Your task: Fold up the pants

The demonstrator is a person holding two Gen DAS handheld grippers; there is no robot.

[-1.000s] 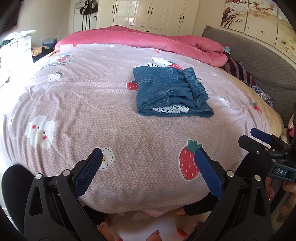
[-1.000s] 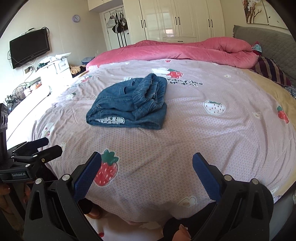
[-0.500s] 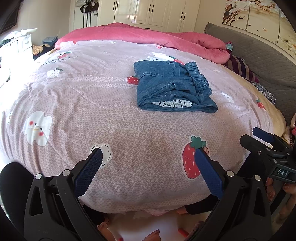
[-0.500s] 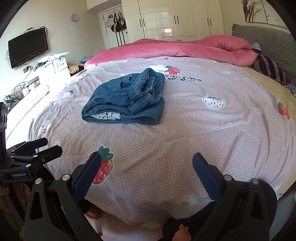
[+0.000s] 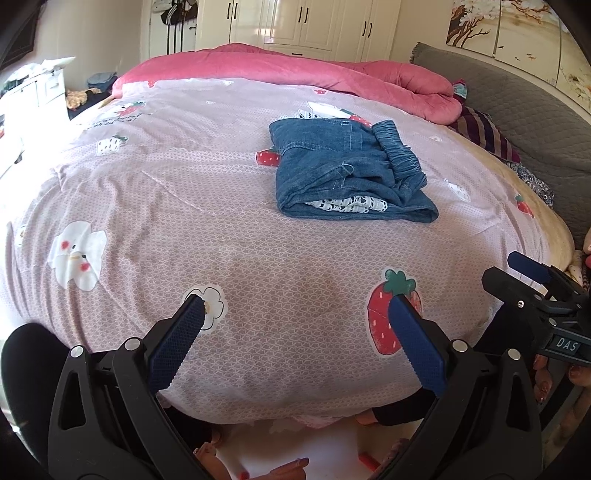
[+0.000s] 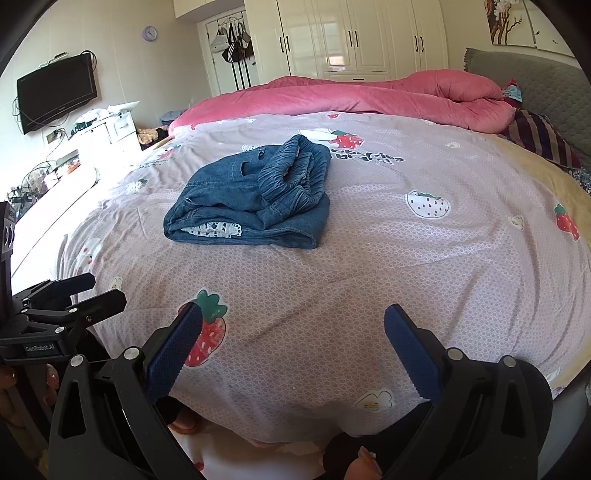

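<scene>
1. The left wrist camera looks from the foot of the bed (image 5: 155, 206) forward between its spread jaws, with the folded denim pants (image 5: 347, 173) right of centre.
2. The right wrist camera faces the same way, with the pants (image 6: 255, 195) left of centre.
3. Both views share the bed, the pants, the pink quilt (image 5: 295, 72) and the wardrobe (image 6: 354, 35); each shows the other gripper at its edge.

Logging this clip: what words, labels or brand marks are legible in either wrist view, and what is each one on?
"DAS": white letters on the dark label of the right hand-held gripper, seen from the left wrist view; the label is cut off at the frame edge.
"GenRobot.AI": label on the left hand-held gripper, seen from the right wrist view.
Black lettering printed on the bedspread beside the pants: upside down, unreadable.
Wall clock: too small.
</scene>
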